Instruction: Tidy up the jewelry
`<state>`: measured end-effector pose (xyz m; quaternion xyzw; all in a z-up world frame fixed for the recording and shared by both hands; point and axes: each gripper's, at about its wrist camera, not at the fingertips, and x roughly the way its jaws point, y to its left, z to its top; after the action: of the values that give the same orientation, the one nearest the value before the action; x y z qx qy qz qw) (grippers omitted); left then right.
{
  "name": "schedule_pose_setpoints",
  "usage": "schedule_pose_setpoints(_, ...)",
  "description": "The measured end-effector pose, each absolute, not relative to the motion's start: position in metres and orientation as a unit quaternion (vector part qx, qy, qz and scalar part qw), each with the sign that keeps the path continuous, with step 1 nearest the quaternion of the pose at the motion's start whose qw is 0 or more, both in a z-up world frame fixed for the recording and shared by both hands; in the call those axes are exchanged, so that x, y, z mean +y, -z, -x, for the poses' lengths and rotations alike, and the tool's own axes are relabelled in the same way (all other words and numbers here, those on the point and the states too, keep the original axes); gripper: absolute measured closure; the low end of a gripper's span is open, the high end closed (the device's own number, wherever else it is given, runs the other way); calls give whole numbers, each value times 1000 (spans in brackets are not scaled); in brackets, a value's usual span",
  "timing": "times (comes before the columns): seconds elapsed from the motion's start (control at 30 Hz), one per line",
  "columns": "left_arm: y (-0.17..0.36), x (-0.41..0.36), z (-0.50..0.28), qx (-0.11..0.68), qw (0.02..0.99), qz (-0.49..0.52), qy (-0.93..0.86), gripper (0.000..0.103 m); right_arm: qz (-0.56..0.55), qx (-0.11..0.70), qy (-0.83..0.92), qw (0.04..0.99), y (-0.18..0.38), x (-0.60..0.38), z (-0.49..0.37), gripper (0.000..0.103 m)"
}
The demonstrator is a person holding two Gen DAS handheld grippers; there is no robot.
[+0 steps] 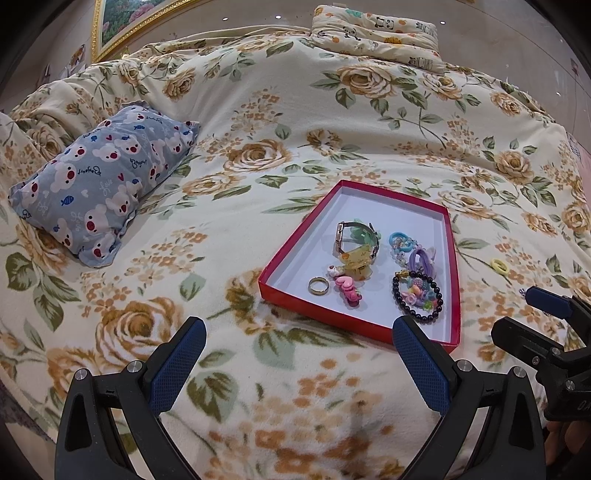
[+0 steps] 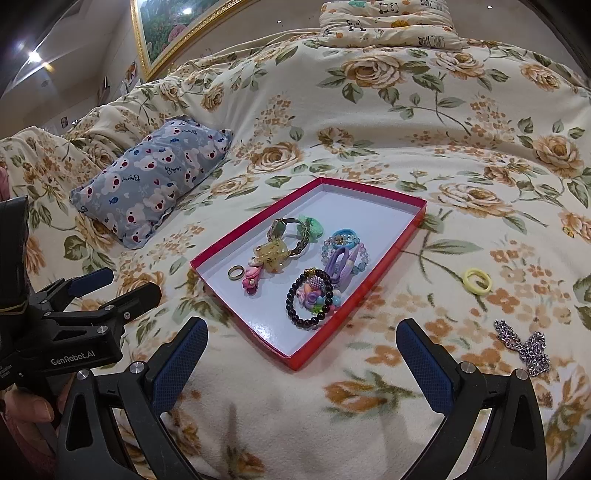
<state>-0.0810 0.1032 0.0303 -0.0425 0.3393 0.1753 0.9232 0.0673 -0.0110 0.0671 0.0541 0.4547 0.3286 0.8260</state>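
A red tray (image 1: pixel 332 314) (image 2: pixel 242 317) lies on the floral blanket and holds a watch (image 1: pixel 354 236) (image 2: pixel 291 236), a gold ring (image 1: pixel 310 286) (image 2: pixel 229 272), a pink clip (image 1: pixel 347 288), a black bead bracelet (image 1: pixel 397 295) (image 2: pixel 290 299) and several hair ties. Right of the tray, on the blanket, lie a yellow hair tie (image 1: pixel 493 263) (image 2: pixel 467 278) and a silver chain (image 2: pixel 524 343). My left gripper (image 1: pixel 299 332) (image 2: pixel 125 286) hovers open and empty near the tray's front left. Open too, my right gripper (image 2: pixel 303 332) (image 1: pixel 524 317) is at the tray's front right corner, with the chain to its right.
A grey bear-print pillow (image 1: pixel 103 184) (image 2: pixel 155 177) lies left of the tray. A panda-print pillow (image 1: pixel 376 33) sits at the far edge of the bed, and a gold-framed picture (image 1: pixel 122 22) hangs behind. A hand (image 2: pixel 29 406) holds the left gripper.
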Motion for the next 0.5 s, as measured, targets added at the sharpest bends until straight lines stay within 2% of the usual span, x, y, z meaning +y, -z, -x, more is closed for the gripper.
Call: schedule_pose_setpoints(0.5, -30, 102, 79, 341, 923, 40, -175, 1, -55, 455, -329, 826, -69, -9, -66, 0)
